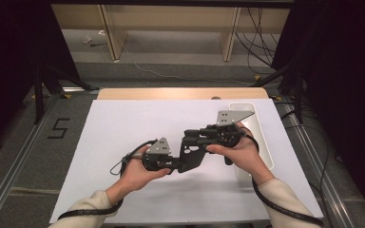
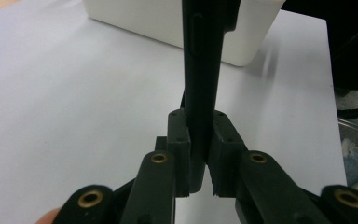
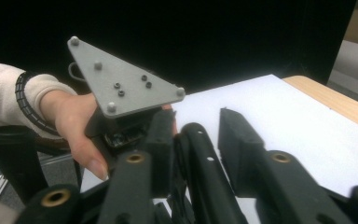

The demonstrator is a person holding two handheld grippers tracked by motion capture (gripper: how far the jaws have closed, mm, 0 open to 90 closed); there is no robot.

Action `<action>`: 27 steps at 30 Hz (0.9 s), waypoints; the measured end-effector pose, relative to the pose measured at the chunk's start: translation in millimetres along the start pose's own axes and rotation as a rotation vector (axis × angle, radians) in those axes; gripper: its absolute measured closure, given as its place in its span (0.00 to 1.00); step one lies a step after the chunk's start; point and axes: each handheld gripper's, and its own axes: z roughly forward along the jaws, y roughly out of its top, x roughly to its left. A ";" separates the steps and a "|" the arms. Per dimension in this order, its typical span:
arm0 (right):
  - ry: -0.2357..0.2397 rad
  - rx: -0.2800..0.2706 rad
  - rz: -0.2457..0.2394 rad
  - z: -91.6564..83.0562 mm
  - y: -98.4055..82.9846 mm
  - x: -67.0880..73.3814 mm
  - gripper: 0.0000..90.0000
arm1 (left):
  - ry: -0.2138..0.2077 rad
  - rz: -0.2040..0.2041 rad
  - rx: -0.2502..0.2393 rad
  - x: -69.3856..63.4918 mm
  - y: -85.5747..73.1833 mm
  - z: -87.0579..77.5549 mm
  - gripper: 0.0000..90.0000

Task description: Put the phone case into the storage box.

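Two hands meet above the white desk (image 1: 123, 123), tongs pointing at each other. The left tongs (image 2: 199, 154) are clenched on a flat black part (image 2: 200, 74). The right tongs (image 3: 196, 140) stand released around it. The left gripper view reveals a white tray (image 2: 168, 23) beyond.

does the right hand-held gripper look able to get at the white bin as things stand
Probably not straight away. The right hand-held gripper points away from the white bin toward the left hand-held gripper, with the black phone-like slab between its jaws. The bin sits close beside that hand, nothing lying between.
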 end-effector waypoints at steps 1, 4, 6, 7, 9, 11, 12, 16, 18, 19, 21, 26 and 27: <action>-0.005 -0.005 -0.003 -0.2 0.0 -0.2 0.69 | 0.001 0.000 -0.004 -0.2 0.2 -0.2 0.89; -0.024 -0.032 -0.012 -1.6 0.3 -1.0 0.60 | 0.012 0.006 -0.010 -1.3 1.5 -1.0 0.89; -0.051 -0.045 -0.018 -2.2 0.8 -1.8 0.53 | 0.020 0.010 -0.010 -1.1 1.5 -1.2 0.89; -0.066 -0.054 -0.014 -2.7 0.8 -2.0 0.48 | 0.031 0.013 -0.012 -0.9 1.2 -1.3 0.89; -0.085 -0.068 -0.011 -3.8 0.5 -2.9 0.44 | 0.044 0.009 -0.013 0.1 0.7 -1.2 0.89; -0.101 -0.077 -0.005 -4.9 0.2 -3.2 0.38 | 0.068 -0.003 -0.011 0.9 0.3 -1.2 0.89; -0.104 -0.078 -0.007 -5.2 0.3 -3.7 0.37 | 0.081 -0.006 -0.006 1.2 0.3 -1.5 0.89; -0.137 -0.087 -0.014 -5.8 -0.1 -3.6 0.31 | 0.116 -0.030 -0.019 1.5 1.0 -3.0 0.89; -0.163 -0.088 -0.002 -6.1 -0.9 -3.1 0.29 | 0.133 -0.035 -0.027 1.9 1.2 -3.9 0.89; -0.174 -0.090 -0.003 -6.1 -1.3 -2.7 0.27 | 0.140 -0.039 -0.031 2.0 1.2 -4.1 0.89; -0.193 -0.088 -0.003 -6.1 -1.7 -2.0 0.24 | 0.151 -0.045 -0.037 2.8 0.7 -4.1 0.89; -0.232 -0.095 0.006 -5.7 -4.5 -0.8 0.18 | 0.175 -0.058 -0.038 5.1 -0.6 -4.9 0.89; -0.239 -0.095 0.003 -5.4 -5.4 -0.9 0.17 | 0.175 -0.059 -0.039 5.2 -0.6 -5.0 0.89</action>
